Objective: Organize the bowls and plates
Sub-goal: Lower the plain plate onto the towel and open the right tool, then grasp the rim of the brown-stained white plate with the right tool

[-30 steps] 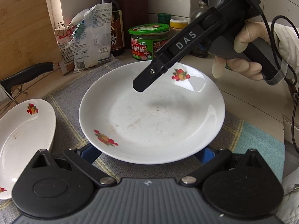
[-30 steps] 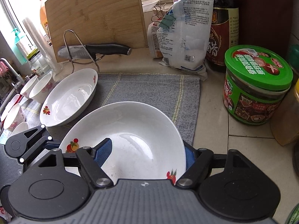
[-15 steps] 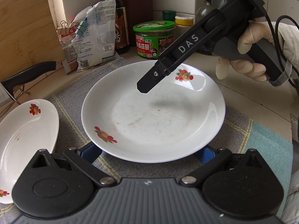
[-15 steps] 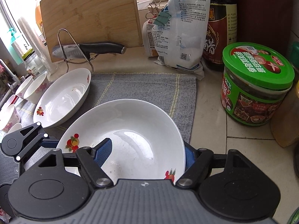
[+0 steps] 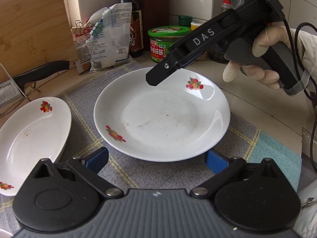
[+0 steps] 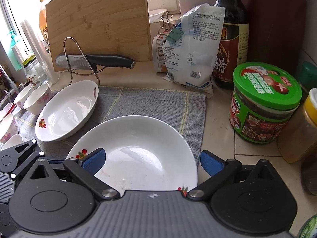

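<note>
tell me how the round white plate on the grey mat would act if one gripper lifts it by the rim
The round plate looks like glazed ceramic, so probably stiff and breakable if dropped. Its glossy rim reflects light, so the pads may slip on it. It is wide and shallow; gripped at one edge it would likely sag away from the right gripper, whose jaws are opening with the rim between them.

Soft daylight enters from the window (image 6: pixel 11 10), blown out white at upper left. Glare streaks the plate (image 5: pixel 161 115). Fisheye bending curves the edges; focus is sharp.
</note>
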Tool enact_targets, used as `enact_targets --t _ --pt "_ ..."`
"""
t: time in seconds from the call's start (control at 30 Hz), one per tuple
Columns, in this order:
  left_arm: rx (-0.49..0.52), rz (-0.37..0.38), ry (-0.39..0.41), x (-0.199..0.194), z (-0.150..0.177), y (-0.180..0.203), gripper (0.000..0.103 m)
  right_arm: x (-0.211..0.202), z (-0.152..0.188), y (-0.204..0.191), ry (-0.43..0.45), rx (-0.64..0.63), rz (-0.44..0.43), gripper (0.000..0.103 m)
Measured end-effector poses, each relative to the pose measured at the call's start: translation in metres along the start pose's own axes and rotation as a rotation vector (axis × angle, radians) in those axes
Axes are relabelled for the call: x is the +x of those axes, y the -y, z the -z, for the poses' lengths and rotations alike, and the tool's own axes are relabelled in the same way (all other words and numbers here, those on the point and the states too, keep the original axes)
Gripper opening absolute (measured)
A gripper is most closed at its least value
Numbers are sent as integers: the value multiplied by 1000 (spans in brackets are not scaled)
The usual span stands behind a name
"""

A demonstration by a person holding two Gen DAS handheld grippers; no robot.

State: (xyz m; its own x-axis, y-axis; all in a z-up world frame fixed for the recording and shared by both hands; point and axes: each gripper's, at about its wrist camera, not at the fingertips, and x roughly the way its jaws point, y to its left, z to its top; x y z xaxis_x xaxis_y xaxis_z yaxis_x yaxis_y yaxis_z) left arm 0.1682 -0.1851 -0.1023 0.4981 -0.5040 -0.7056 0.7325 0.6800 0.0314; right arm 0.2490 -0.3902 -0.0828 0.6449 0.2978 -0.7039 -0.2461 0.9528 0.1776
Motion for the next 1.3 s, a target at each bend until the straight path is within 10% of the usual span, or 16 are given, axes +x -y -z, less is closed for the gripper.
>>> enact_targets --t 0.67,1.3 --pt "-313 -371 152 -132 55 8 102 -38 27 -113 43 -138 -88 103" --pt "-262 -329 63 -222 169 -65 102 -11 53 -249 -18 -113 -84 103"
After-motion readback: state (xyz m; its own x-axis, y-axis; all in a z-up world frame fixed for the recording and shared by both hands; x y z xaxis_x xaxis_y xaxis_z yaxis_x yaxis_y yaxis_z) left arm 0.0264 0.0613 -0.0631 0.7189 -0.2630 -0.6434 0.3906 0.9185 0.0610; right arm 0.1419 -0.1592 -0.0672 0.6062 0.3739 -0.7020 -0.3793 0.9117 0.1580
